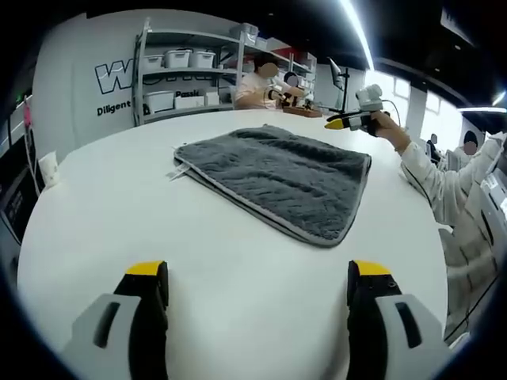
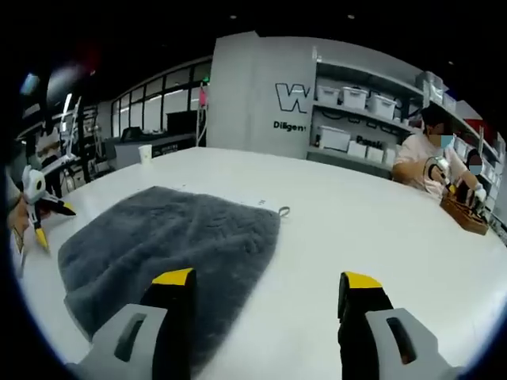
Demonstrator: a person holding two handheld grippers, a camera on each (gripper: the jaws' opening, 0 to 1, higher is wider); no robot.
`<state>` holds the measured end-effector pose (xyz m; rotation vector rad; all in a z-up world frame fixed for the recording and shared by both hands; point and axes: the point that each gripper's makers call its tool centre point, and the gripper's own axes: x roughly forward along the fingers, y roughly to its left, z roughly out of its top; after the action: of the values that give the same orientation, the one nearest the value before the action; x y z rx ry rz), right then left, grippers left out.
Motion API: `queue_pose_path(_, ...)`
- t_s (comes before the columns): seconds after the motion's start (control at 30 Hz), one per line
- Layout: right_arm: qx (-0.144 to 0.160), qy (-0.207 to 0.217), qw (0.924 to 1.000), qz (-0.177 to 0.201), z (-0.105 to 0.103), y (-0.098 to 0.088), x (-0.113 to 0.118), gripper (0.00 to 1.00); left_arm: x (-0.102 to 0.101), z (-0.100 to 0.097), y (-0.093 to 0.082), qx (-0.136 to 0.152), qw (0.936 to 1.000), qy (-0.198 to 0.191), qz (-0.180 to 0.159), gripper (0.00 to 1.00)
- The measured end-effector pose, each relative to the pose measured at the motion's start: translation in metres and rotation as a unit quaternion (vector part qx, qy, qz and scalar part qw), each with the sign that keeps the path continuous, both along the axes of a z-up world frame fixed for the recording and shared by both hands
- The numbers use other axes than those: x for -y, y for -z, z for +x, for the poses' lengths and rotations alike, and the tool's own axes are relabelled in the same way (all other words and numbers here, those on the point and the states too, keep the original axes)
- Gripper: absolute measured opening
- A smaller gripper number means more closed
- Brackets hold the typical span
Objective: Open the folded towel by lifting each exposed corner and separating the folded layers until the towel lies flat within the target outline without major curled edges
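Note:
A grey fluffy towel [image 1: 269, 178] lies on the white table [image 1: 103, 214], with a doubled edge along its near side and a small label at one corner. My left gripper [image 1: 257, 277] is open and empty, a short way back from the towel. Beyond the towel's far right corner a hand holds my right gripper [image 1: 352, 120] above the table. In the right gripper view the towel [image 2: 166, 253] spreads to the left, and the left jaw of my open right gripper [image 2: 268, 281] sits over its near edge. My left gripper [image 2: 38, 210] appears past the towel's left end.
Shelves with white bins [image 1: 178, 59] stand behind the table. A person [image 2: 424, 158] works at the table's far side beside a wooden box [image 2: 463, 214]. A paper cup [image 2: 145, 153] stands near the far edge. A white sleeve [image 1: 444, 182] reaches in from the right.

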<state>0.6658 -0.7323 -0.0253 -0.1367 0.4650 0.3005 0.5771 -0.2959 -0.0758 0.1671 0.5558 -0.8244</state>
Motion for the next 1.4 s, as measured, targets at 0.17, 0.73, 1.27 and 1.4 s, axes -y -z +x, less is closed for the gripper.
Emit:
queue_pose_path(0.17, -0.045, -0.032, 0.9978, -0.038, -0.023, 0.022, -0.007, 0.86, -0.002, 0.0, -0.001, 0.003, 1.0, -0.003, -0.001, 0.92)
queue_pose_path(0.73, -0.046, -0.09, 0.9947, 0.017, -0.044, 0.02, -0.034, 0.99, 0.006, 0.004, -0.007, 0.012, 0.9998, -0.014, 0.002, 0.92)
queue_pose_path(1.27, -0.038, -0.122, 0.9913, 0.031, -0.043, 0.019, -0.044, 0.99, 0.044, 0.006, -0.009, 0.008, 0.9999, 0.0, 0.015, 0.9)
queue_pose_path(1.4, -0.034, -0.132, 0.9902, 0.03, -0.047, 0.017, -0.048, 0.99, 0.049, 0.001, -0.007, 0.006, 0.9995, -0.001, 0.03, 0.87)
